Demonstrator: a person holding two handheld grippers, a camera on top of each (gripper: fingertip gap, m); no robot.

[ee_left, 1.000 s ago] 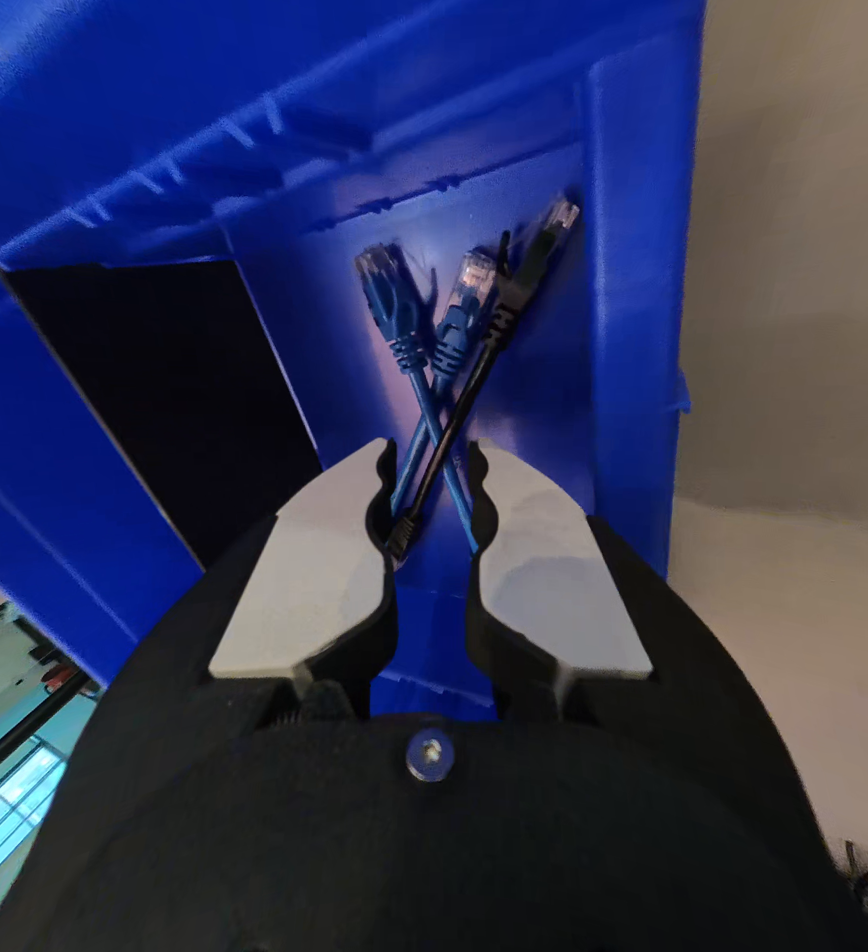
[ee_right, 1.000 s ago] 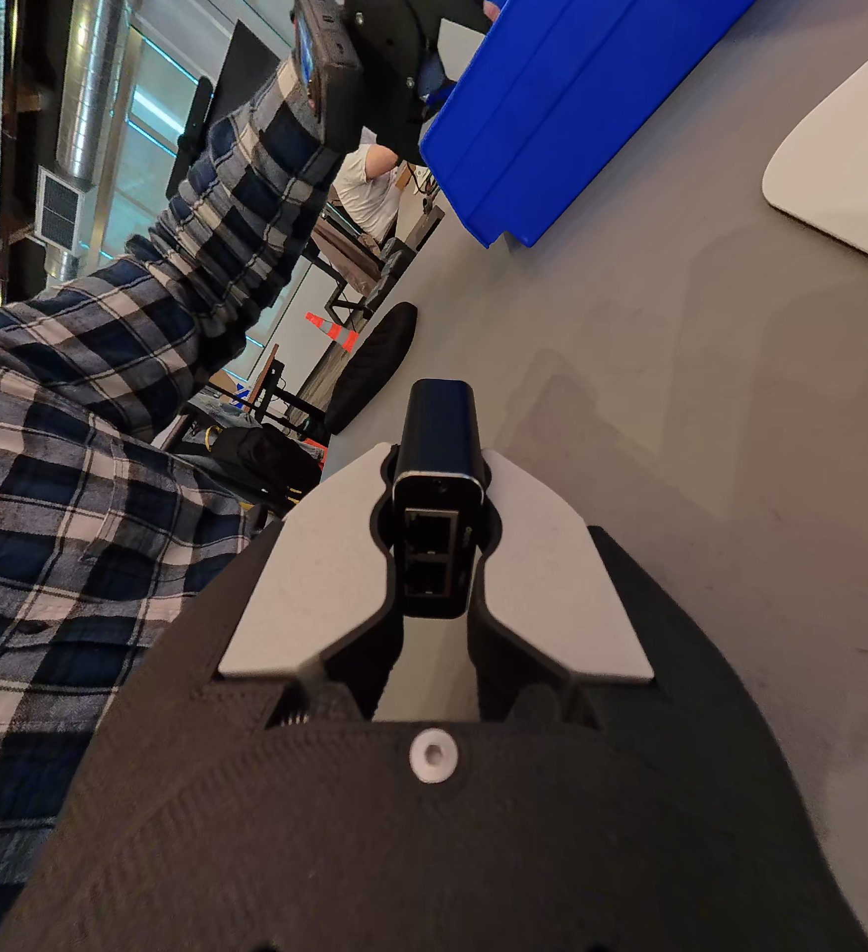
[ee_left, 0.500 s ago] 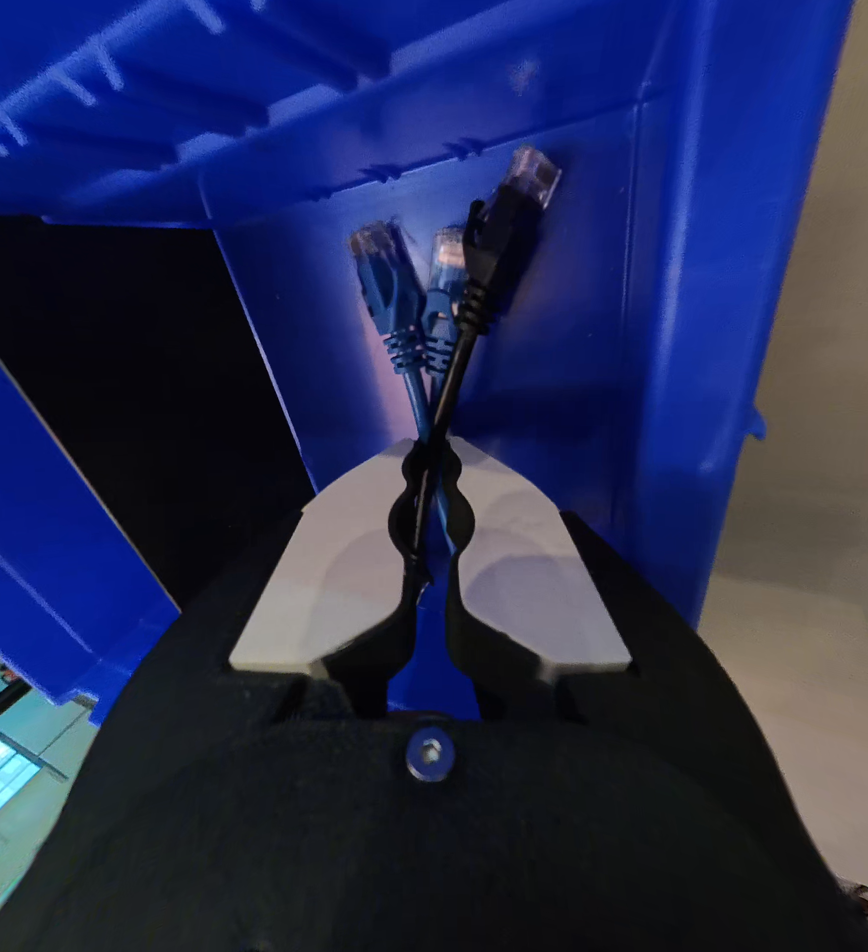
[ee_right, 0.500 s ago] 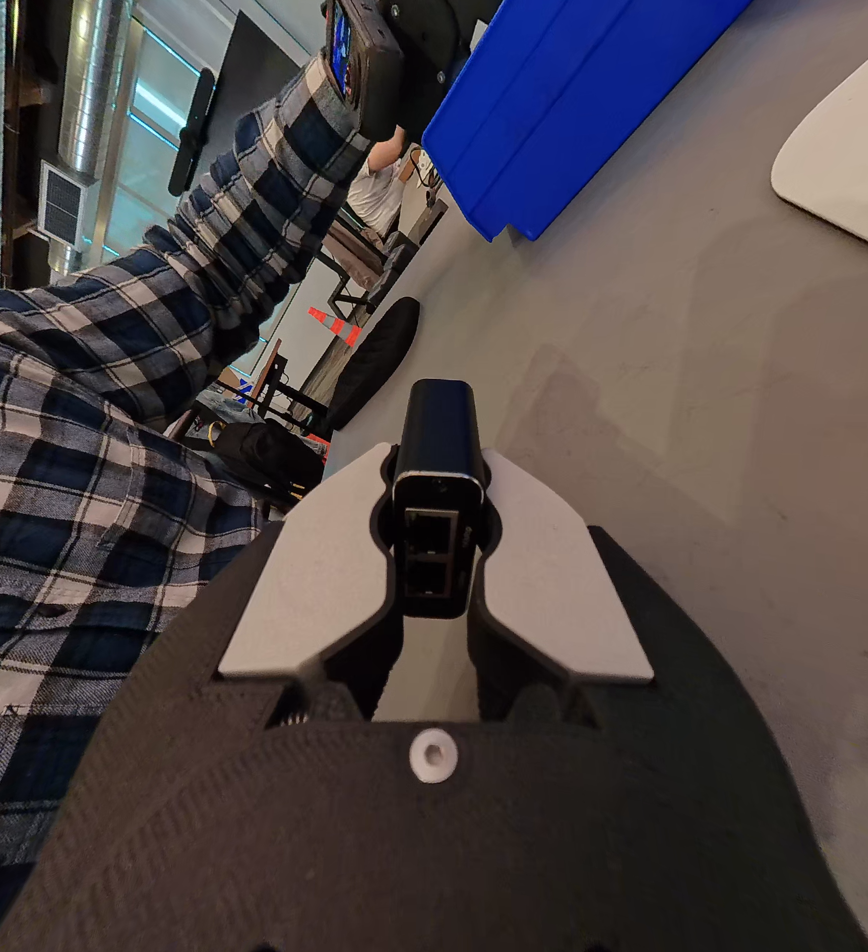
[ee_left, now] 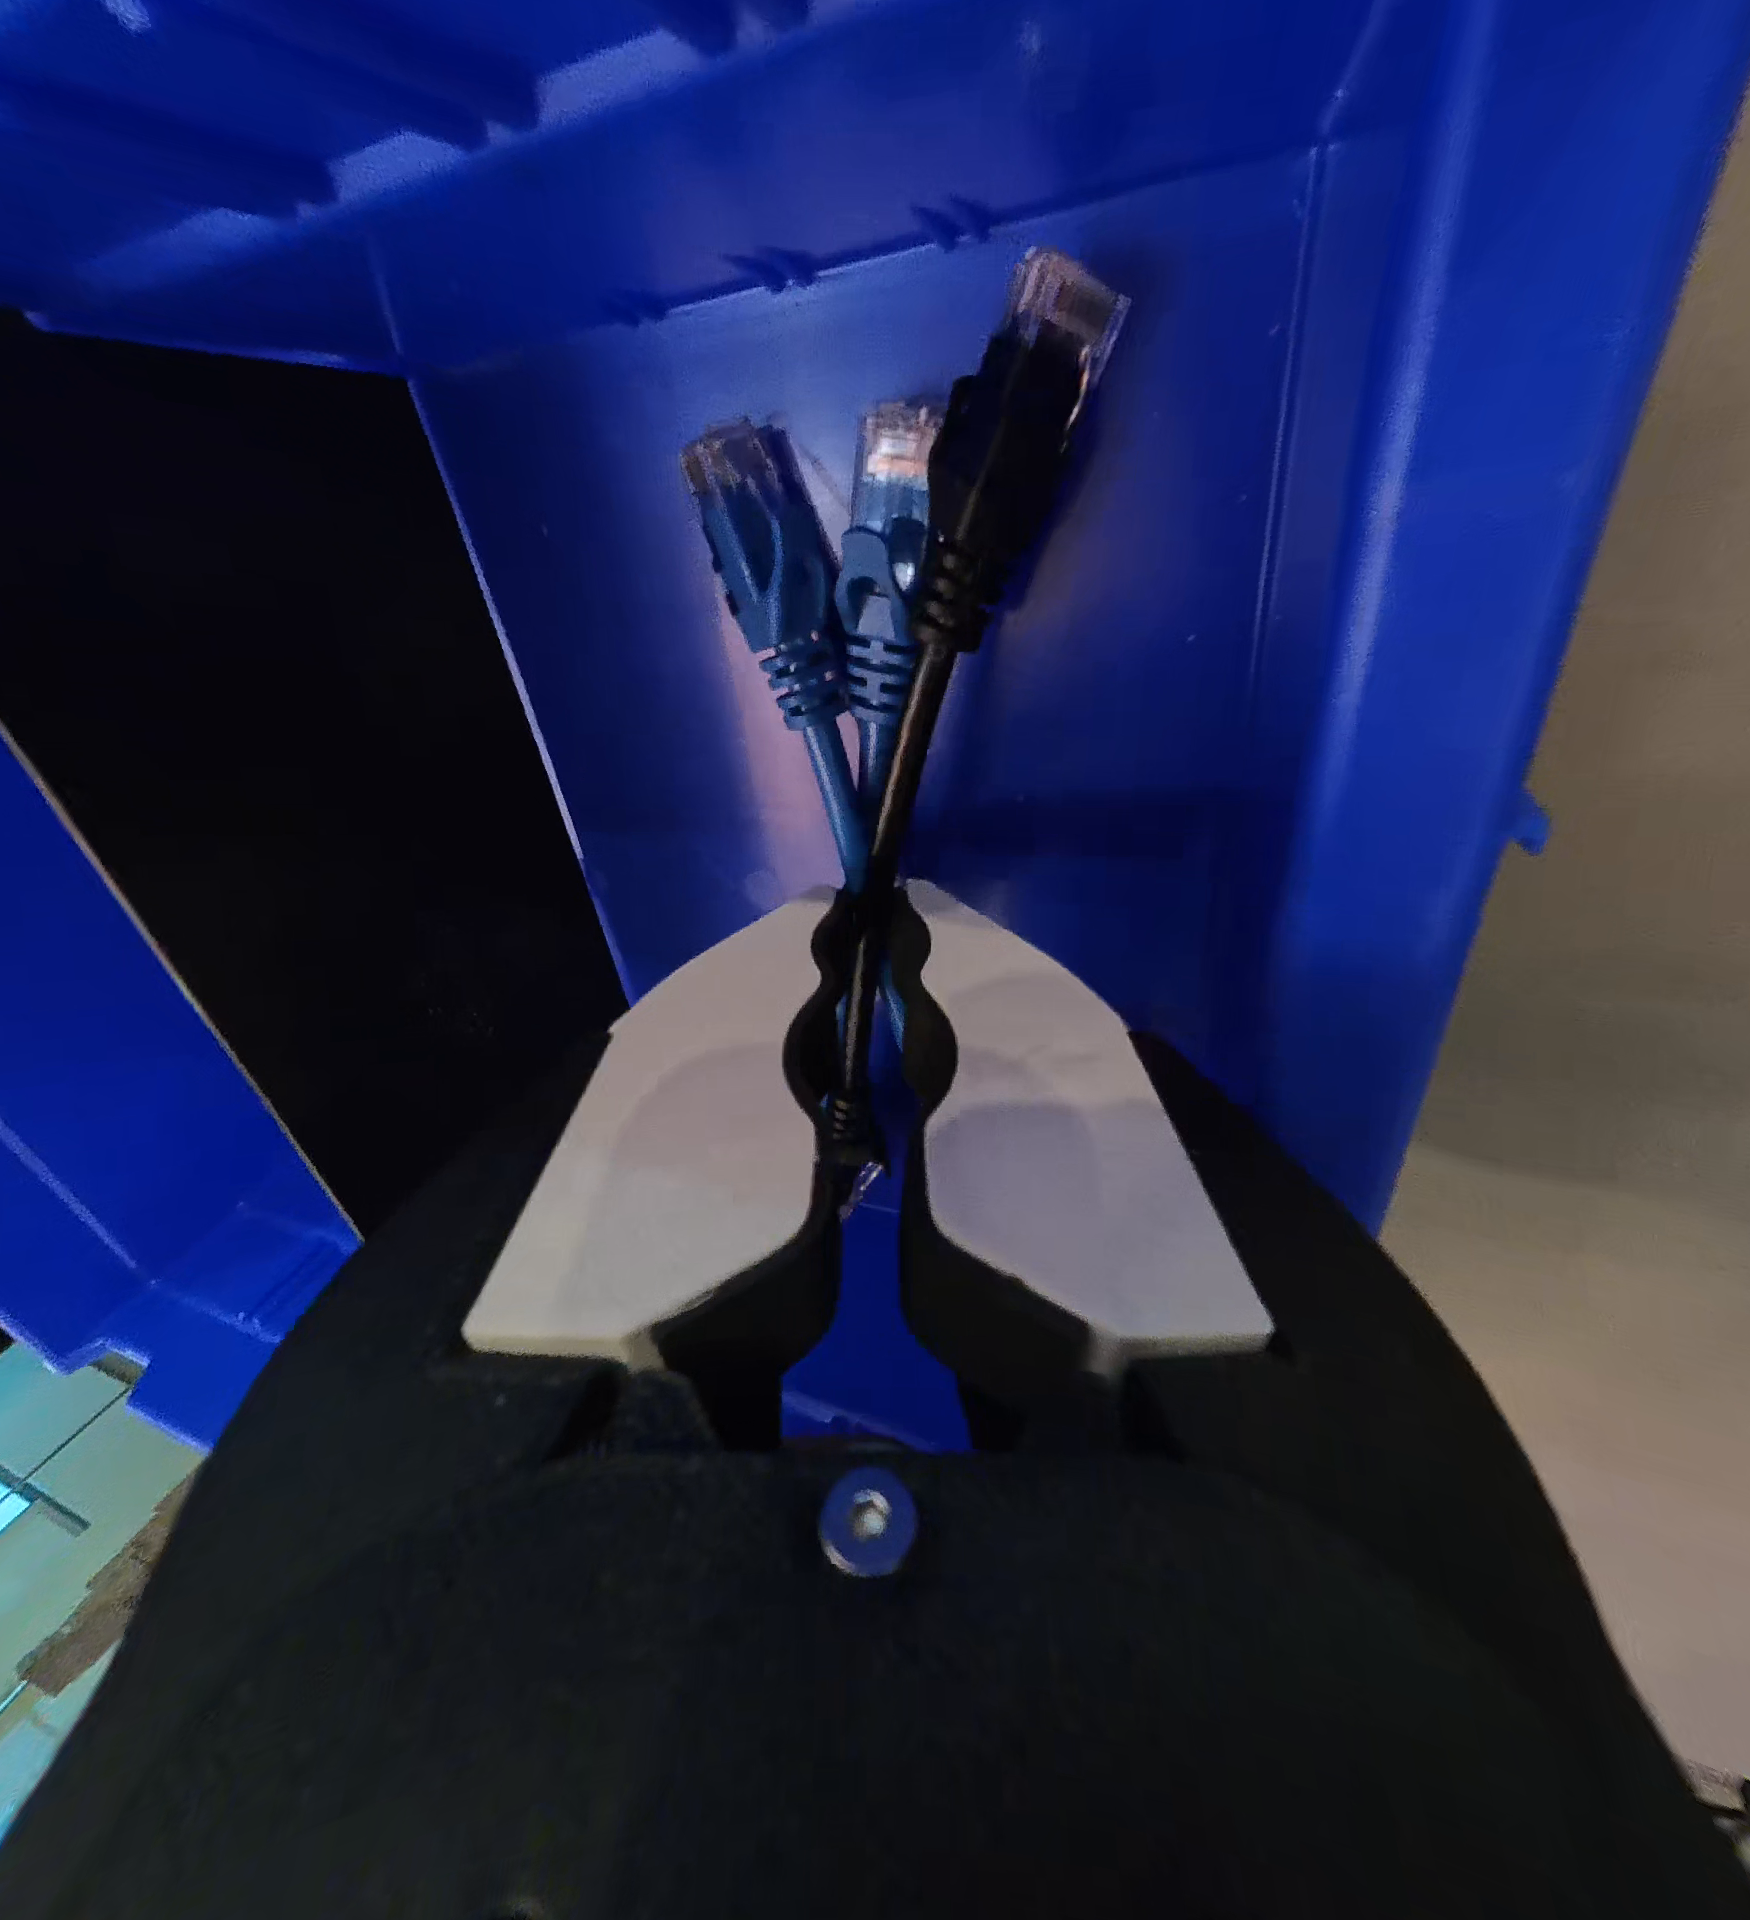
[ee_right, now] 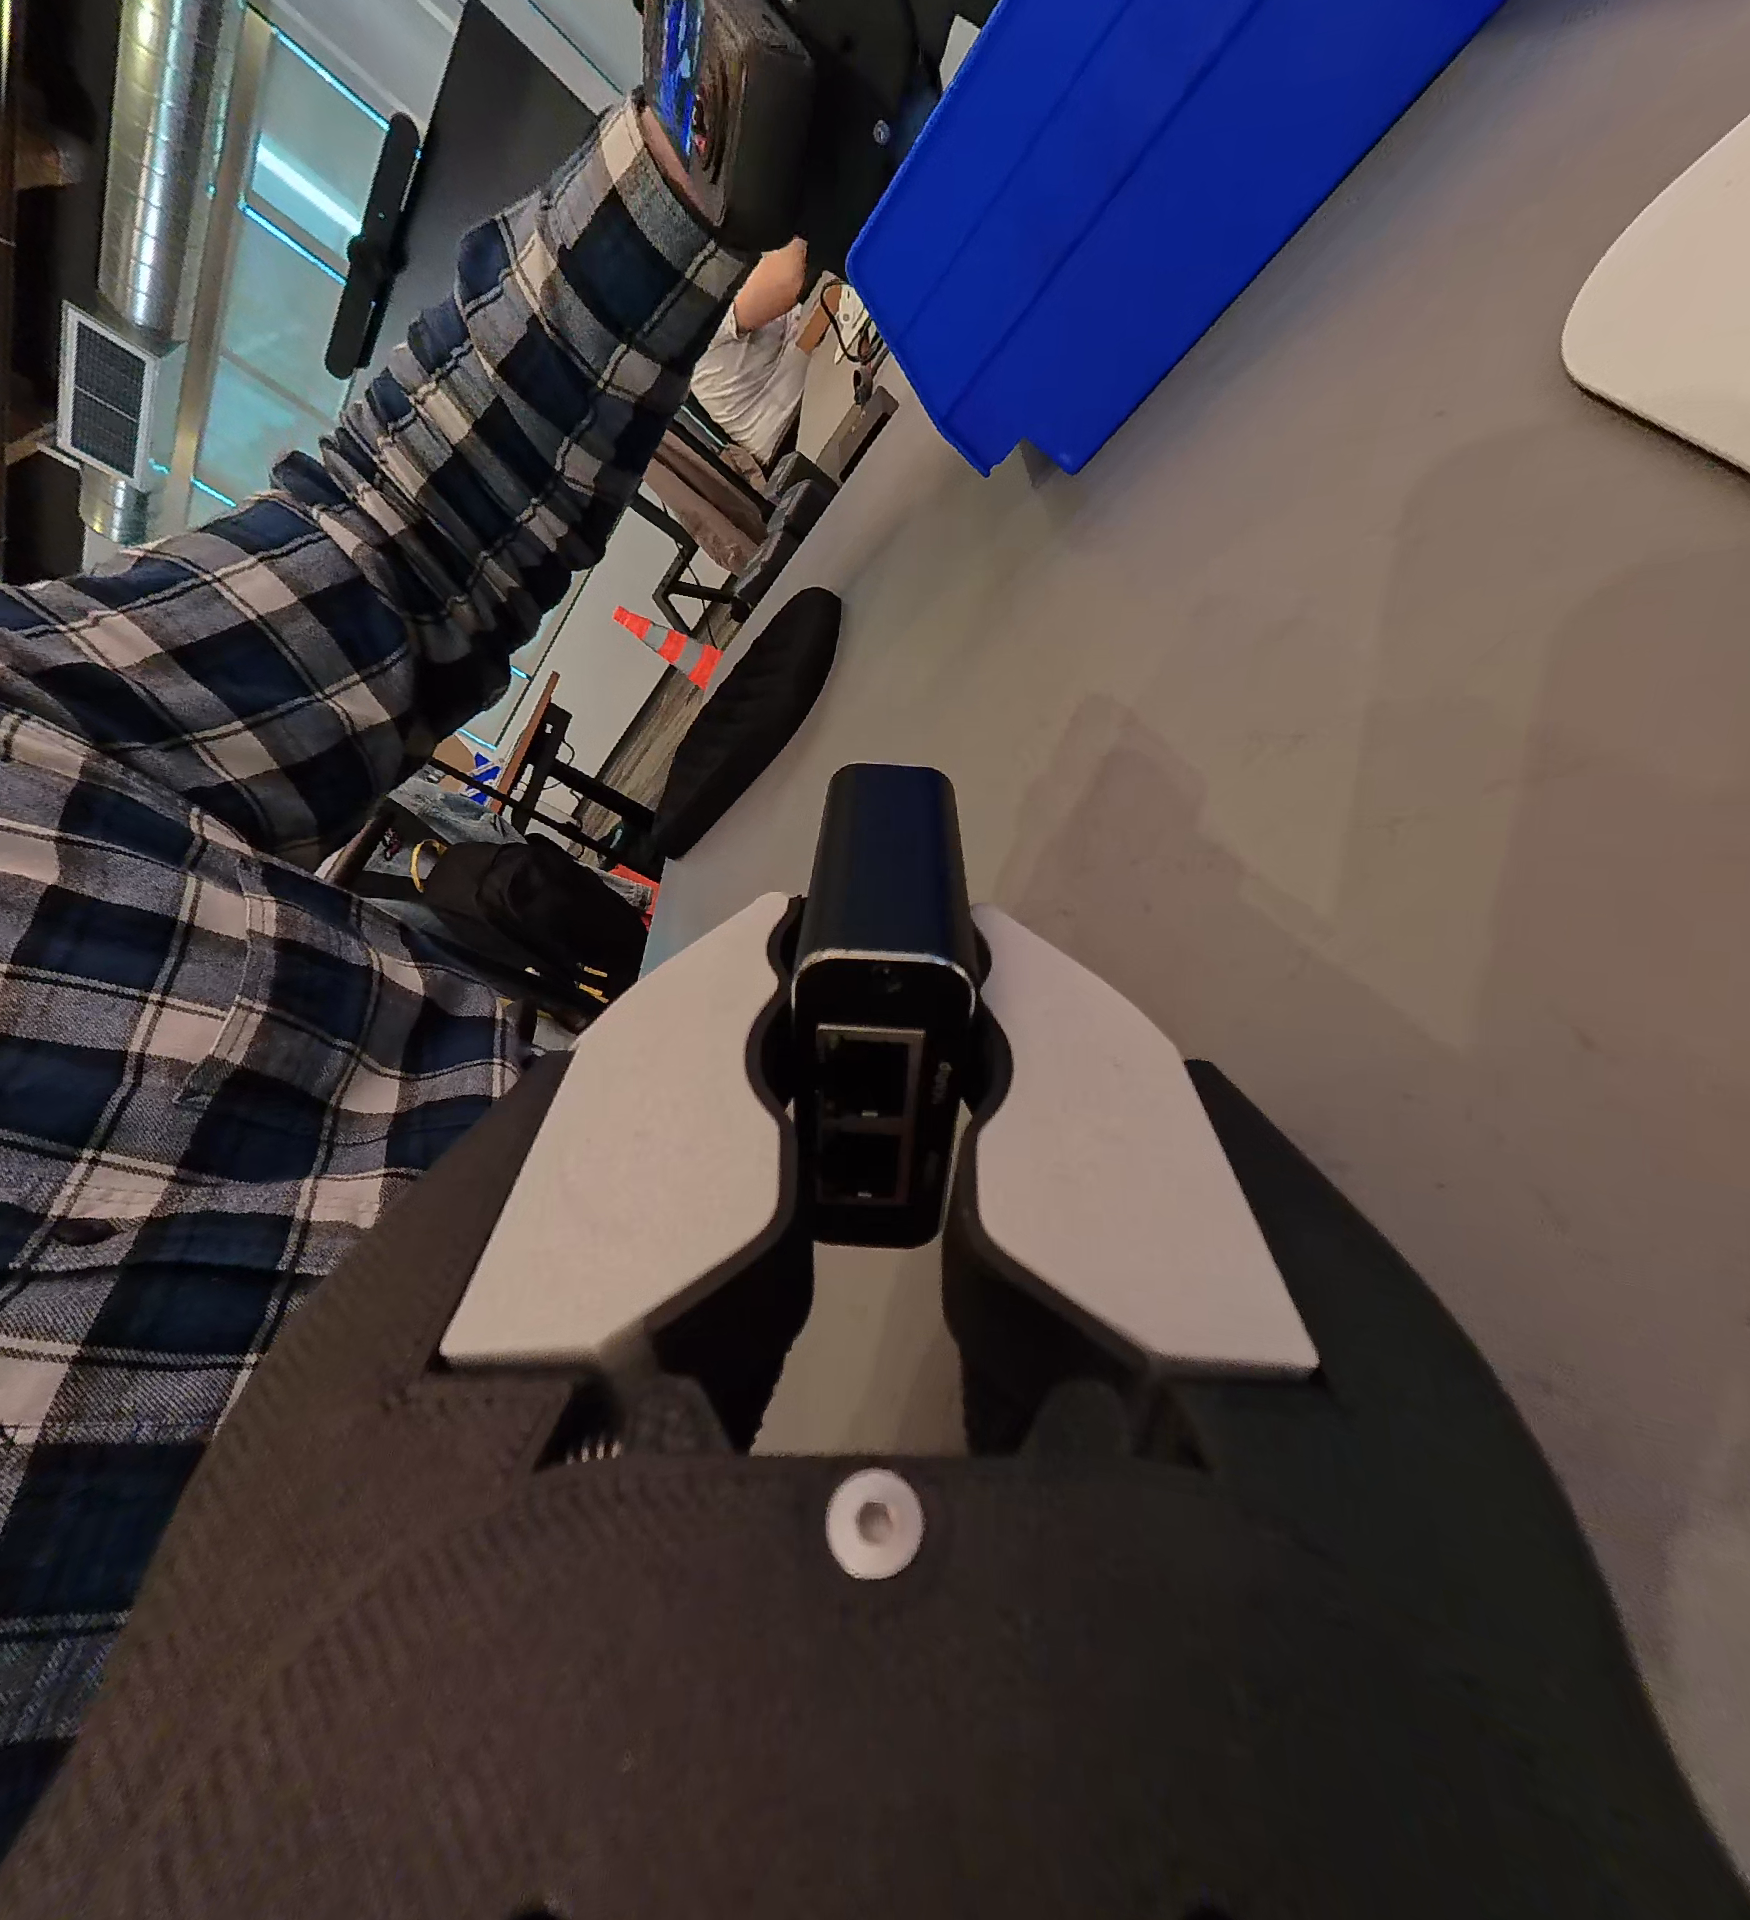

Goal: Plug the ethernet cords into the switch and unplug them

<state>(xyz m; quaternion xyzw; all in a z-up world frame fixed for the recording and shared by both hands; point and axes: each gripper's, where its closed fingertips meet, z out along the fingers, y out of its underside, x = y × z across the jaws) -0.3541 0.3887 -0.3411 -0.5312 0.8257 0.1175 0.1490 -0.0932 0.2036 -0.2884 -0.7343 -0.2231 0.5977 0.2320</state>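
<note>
Black cord [ee_left: 918,748] crossing two blue cords [ee_left: 829,769], plugs up; dark switch [ee_right: 886,997], two ports empty

Right gripper [ee_right: 881,997]: pads clamped on black switch [ee_right: 886,935], ports facing camera.
Surface: grey table [ee_right: 1370,831].
Background: blue bin [ee_right: 1110,208]; plaid sleeve [ee_right: 383,436].

We've got the left claw [ee_left: 869,935] pinched nearly closed, the right claw [ee_right: 883,997] clamped wider, left sleeve [ee_right: 497,395] stretched out.
</note>
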